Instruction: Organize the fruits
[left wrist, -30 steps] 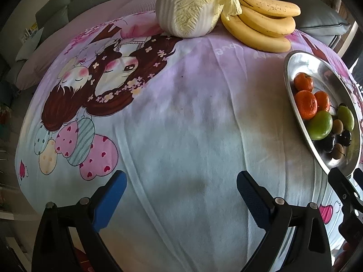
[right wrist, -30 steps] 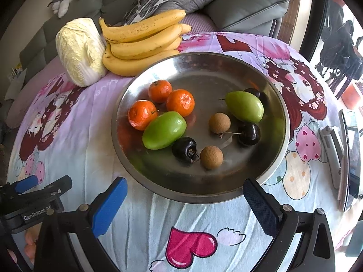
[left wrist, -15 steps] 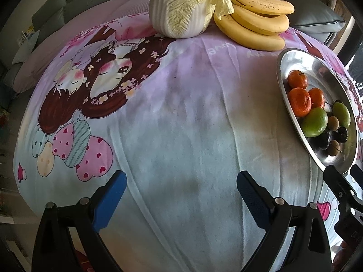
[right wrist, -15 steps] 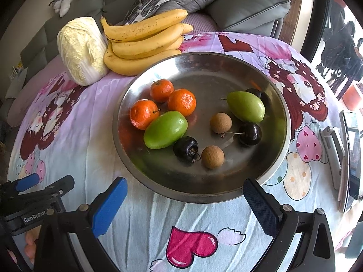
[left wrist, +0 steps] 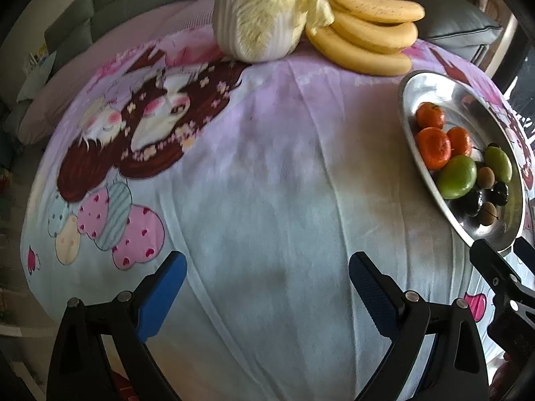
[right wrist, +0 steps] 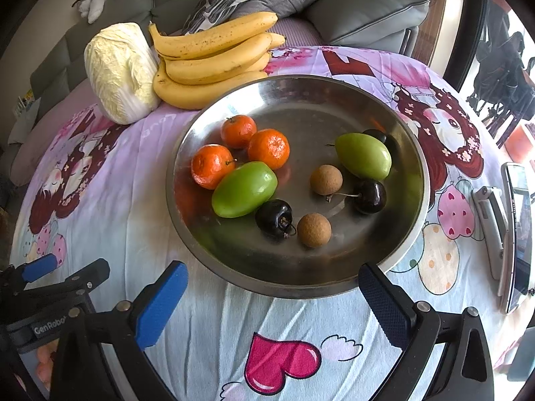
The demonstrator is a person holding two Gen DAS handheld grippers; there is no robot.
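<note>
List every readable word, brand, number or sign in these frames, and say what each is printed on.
"GenRobo": white letters on the black body of the left gripper, seen in the right wrist view; the word runs on past what shows.
Faint pale lettering on the tablecloth beside the metal bowl: too blurred to read.
Phone screen: nothing legible.

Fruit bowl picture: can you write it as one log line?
left tool: open, empty | right tool: open, empty, at the bowl near rim | bowl: mixed fruit | bananas: on the cloth
</note>
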